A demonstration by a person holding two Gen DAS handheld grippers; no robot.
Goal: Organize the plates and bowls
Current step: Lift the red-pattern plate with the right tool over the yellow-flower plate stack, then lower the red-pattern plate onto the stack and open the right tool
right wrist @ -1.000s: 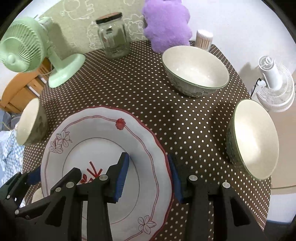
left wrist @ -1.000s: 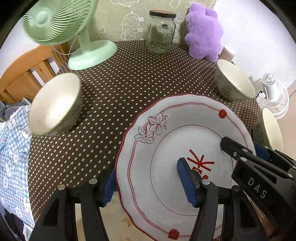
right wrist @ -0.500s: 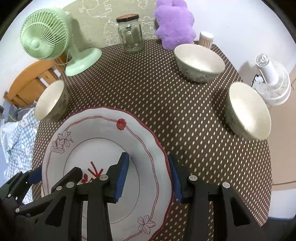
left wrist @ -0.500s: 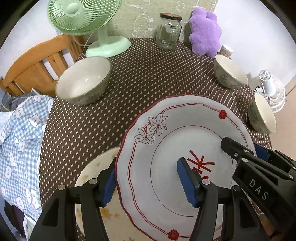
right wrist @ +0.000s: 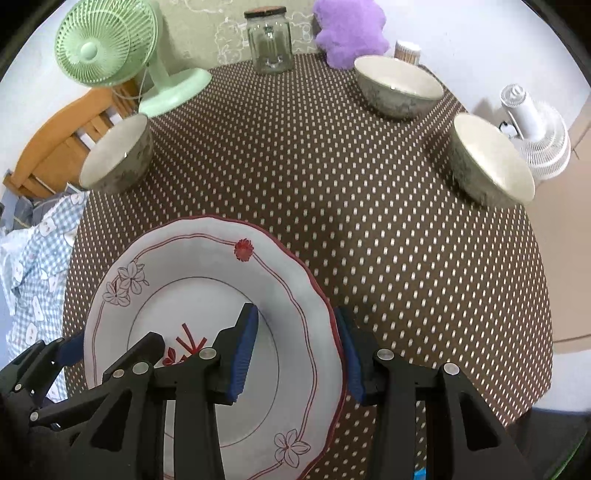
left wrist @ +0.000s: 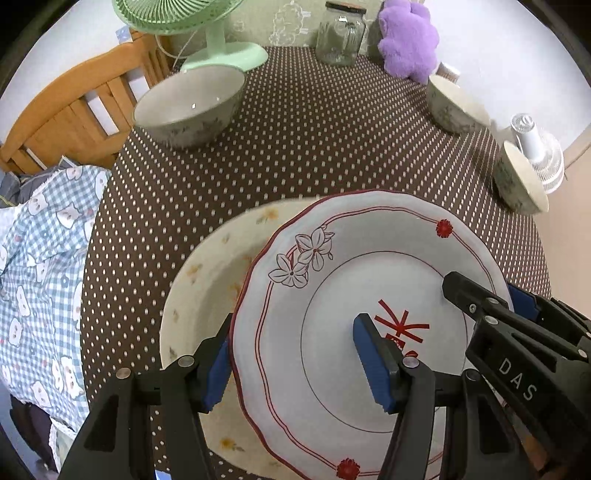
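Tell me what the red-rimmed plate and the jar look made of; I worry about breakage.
Red-rimmed plate: likely glazed ceramic, possibly melamine; smooth white surface with printed red lines and flowers. Jar: clear glass, since the wall shows through it, with a dark lid.

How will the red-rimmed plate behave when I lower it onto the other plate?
The red-rimmed plate looks like rigid glazed ceramic, so probably slick and chippable. Each gripper pinches only its rim, so it may tilt. On the cream plate it could slide.

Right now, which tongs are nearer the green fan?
Left. The left tongs grip the plate rim on the side facing the green fan; the right tongs grip the opposite rim.
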